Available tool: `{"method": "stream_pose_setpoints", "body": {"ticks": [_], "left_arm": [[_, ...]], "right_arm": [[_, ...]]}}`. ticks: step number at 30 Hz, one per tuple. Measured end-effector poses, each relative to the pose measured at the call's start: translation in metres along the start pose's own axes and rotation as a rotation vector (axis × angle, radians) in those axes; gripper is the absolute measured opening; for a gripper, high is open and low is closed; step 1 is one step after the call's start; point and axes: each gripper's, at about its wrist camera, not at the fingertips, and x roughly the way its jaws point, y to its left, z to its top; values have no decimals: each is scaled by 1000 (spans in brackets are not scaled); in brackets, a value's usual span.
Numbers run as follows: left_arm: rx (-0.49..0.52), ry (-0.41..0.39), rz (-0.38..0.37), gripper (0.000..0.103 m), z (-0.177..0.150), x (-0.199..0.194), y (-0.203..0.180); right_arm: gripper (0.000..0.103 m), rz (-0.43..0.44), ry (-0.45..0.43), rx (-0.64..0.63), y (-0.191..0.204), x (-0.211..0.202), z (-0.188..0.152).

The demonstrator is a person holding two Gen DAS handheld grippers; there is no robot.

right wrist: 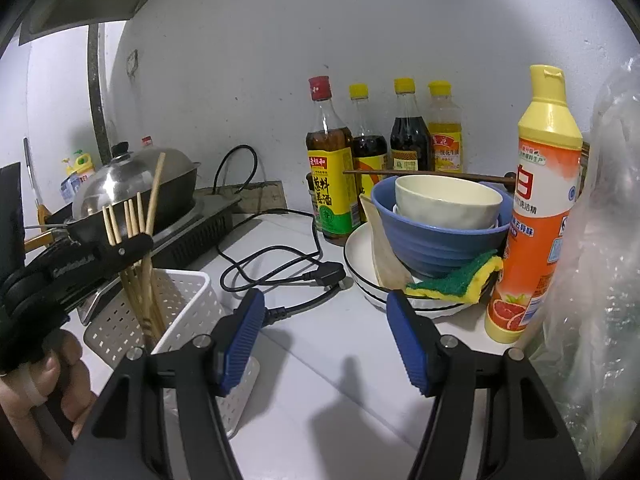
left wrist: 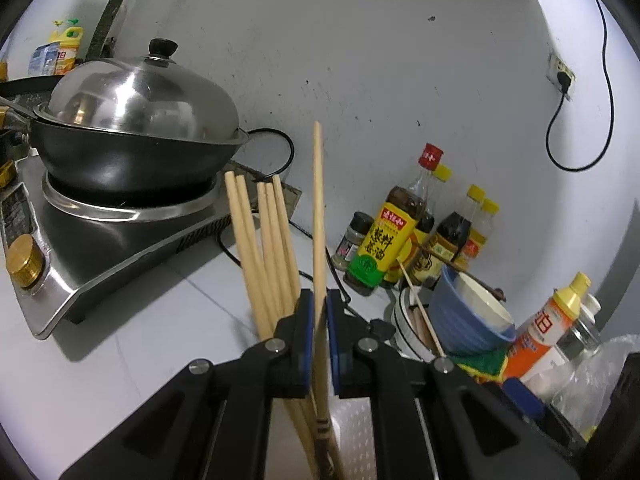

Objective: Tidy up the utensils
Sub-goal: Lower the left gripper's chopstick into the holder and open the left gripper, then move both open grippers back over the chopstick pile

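My left gripper (left wrist: 319,312) is shut on a long wooden chopstick (left wrist: 318,208) that stands upright, its lower end down in the white perforated basket (right wrist: 188,312). Several other chopsticks (left wrist: 264,248) lean in the same basket just left of the gripper. From the right wrist view the left gripper (right wrist: 132,246) hovers over the basket, with the held chopstick (right wrist: 154,196) sticking up. My right gripper (right wrist: 326,320) is open and empty above the counter, right of the basket. A dark chopstick (right wrist: 428,175) lies across the stacked bowls (right wrist: 440,220).
A lidded wok (left wrist: 132,128) sits on a stove at left. Sauce bottles (right wrist: 384,152) line the wall. A plate (right wrist: 360,264) holds the bowls, a wooden spoon and a sponge (right wrist: 456,278). An orange detergent bottle (right wrist: 536,208) and a plastic bag stand at right. A black power cord (right wrist: 280,276) lies on the counter.
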Motion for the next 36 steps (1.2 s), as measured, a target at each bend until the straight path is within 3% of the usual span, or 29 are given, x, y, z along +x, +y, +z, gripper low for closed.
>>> {"method": "stream_pose_setpoints", "body": {"ticks": [9, 11, 13, 23, 36], "left_arm": [[36, 56, -25, 8, -1, -17, 0], [51, 68, -35, 29, 0, -23, 0], [68, 68, -44, 37, 0, -31, 0], [119, 85, -54, 49, 2, -70, 16], [104, 123, -55, 51, -3, -104, 55]], "right_arm": [[62, -2, -3, -2, 0, -2, -1], [62, -6, 1, -2, 0, -1, -1], [62, -8, 1, -3, 0, -1, -1], [62, 24, 33, -6, 4, 5, -4], [62, -7, 83, -33, 21, -5, 9]]}}
